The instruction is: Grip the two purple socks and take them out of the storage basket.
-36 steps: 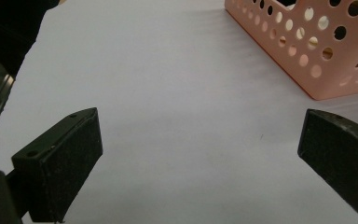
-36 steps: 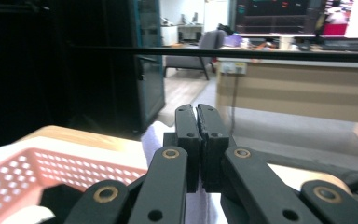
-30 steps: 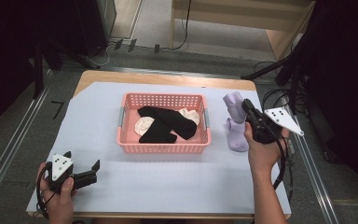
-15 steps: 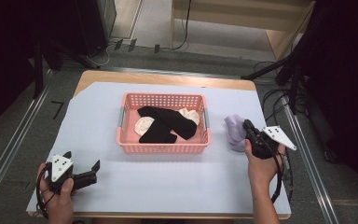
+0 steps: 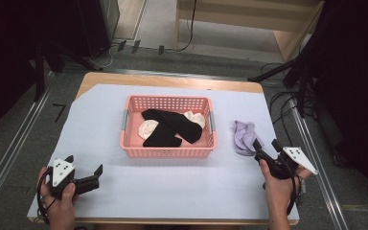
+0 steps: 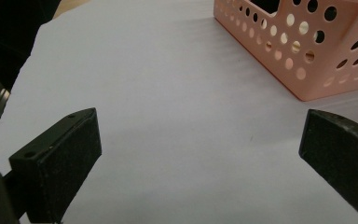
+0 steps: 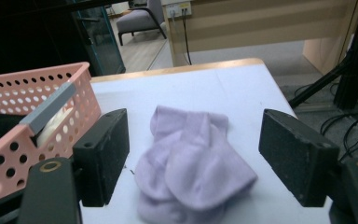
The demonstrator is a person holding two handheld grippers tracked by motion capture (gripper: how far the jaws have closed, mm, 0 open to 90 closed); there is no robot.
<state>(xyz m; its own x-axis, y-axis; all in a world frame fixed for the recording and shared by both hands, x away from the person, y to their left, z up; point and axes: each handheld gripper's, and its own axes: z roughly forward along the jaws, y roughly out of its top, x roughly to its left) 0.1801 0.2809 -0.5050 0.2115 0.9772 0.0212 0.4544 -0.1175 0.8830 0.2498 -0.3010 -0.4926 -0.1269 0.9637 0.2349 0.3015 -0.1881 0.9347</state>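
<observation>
A lilac sock (image 5: 243, 136) lies crumpled on the white table cover, just right of the pink basket (image 5: 166, 151). My right gripper (image 5: 264, 145) sits low at the sock's near end. Its jaws have just been opening and now stand wide apart. In the right gripper view the lilac sock (image 7: 193, 170) rests loose between the two pads (image 7: 103, 156), untouched by either. My left gripper (image 5: 84, 164) is open at the table's near left corner. In the left gripper view my left gripper (image 6: 198, 140) has nothing but bare cover between its jaws.
The basket holds black socks (image 5: 170, 128) and cream socks (image 5: 147, 129). In the right gripper view the basket's wall (image 7: 23, 88) is at the left. In the left gripper view a corner of the basket (image 6: 307, 51) is at the upper right. Cables (image 5: 287, 108) lie off the table's right edge.
My right gripper came down toward the near right of the table with the lilac sock, then opened and let it go. The left gripper stayed where it was.
</observation>
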